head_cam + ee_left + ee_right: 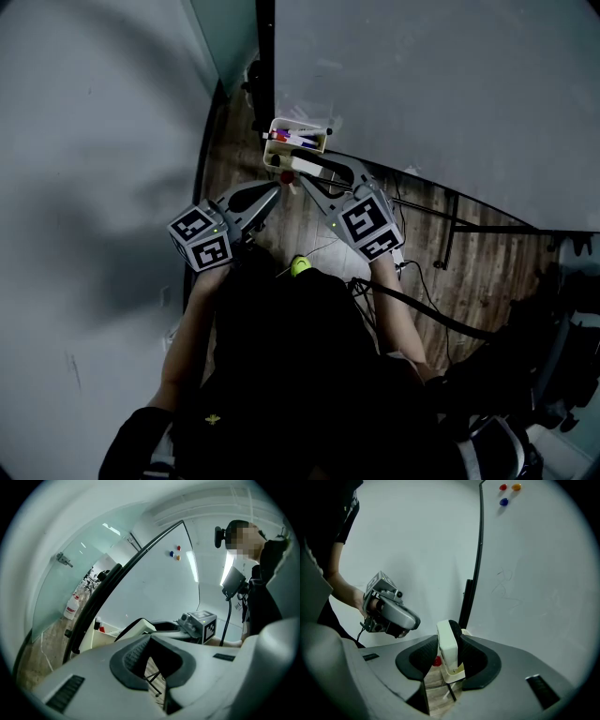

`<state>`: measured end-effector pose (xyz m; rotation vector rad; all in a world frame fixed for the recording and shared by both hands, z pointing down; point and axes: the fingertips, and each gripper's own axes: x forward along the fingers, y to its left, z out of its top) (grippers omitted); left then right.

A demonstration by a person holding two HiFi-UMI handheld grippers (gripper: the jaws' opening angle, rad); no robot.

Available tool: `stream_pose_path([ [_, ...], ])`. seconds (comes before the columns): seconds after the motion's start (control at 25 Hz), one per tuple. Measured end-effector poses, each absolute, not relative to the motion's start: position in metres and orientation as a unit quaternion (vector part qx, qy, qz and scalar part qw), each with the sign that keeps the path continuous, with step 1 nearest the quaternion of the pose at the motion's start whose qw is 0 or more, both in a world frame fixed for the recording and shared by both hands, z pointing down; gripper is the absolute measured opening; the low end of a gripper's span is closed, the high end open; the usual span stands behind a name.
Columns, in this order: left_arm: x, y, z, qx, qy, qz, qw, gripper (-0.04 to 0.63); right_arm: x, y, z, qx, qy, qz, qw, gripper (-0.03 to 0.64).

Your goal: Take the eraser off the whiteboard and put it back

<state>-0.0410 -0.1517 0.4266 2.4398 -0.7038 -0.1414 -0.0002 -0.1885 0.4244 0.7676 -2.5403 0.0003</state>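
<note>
A cream-white eraser (447,648) with a black felt face stands on edge between the pads of my right gripper (449,657), which is shut on it. In the head view the eraser (306,166) hangs just below the marker tray (296,142) at the whiteboard's (450,84) lower left corner. My left gripper (276,191) sits close to the left of it, pointing level. Its jaws (152,663) stand open with only floor showing between them. The left gripper view also catches the eraser (138,627) and the right gripper's marker cube (210,627).
The tray holds several markers (292,139). Three small magnets (509,491) stick high on the whiteboard (534,573). A black frame post (474,569) edges the board, with a wall to the left. Cables (422,309) and board legs (459,225) lie on the wooden floor.
</note>
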Motion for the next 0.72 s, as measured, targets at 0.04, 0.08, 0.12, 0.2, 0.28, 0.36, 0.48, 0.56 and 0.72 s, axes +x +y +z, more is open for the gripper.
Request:
stream_pose_path([
  [0.04,-0.041,-0.152,0.426,0.917,-0.265,-0.052,0.292,0.017,0.000,-0.188,0.422,0.281,-0.929,-0.001,0.240,0.152],
  [0.08,-0.041,-0.151,0.426,0.918,-0.267,-0.052,0.290,0.017,0.000,-0.187,0.419,0.280,-0.930,-0.001,0.238,0.152],
  [0.12,-0.041,-0.151,0.425,0.918,-0.269,-0.052,0.288,0.017,0.000,-0.186,0.416,0.280,-0.931,-0.003,0.236,0.152],
  [0.2,-0.042,-0.152,0.423,0.918,-0.272,-0.050,0.284,0.017,0.000,-0.184,0.410,0.279,-0.932,-0.006,0.231,0.152],
  [0.28,-0.043,-0.154,0.422,0.918,-0.277,-0.048,0.279,0.017,0.000,-0.182,0.404,0.278,-0.933,-0.008,0.227,0.152],
  [0.36,-0.044,-0.155,0.421,0.918,-0.280,-0.049,0.275,0.017,0.002,-0.181,0.398,0.278,-0.934,-0.009,0.224,0.152],
  [0.48,-0.042,-0.157,0.420,0.919,-0.282,-0.047,0.271,0.017,0.005,-0.180,0.389,0.279,-0.935,-0.011,0.219,0.152],
  [0.56,-0.039,-0.157,0.419,0.920,-0.282,-0.044,0.268,0.017,0.006,-0.179,0.383,0.278,-0.936,-0.011,0.216,0.152],
  [0.72,-0.033,-0.159,0.418,0.922,-0.280,-0.039,0.264,0.017,0.006,-0.176,0.372,0.274,-0.938,-0.014,0.211,0.152],
])
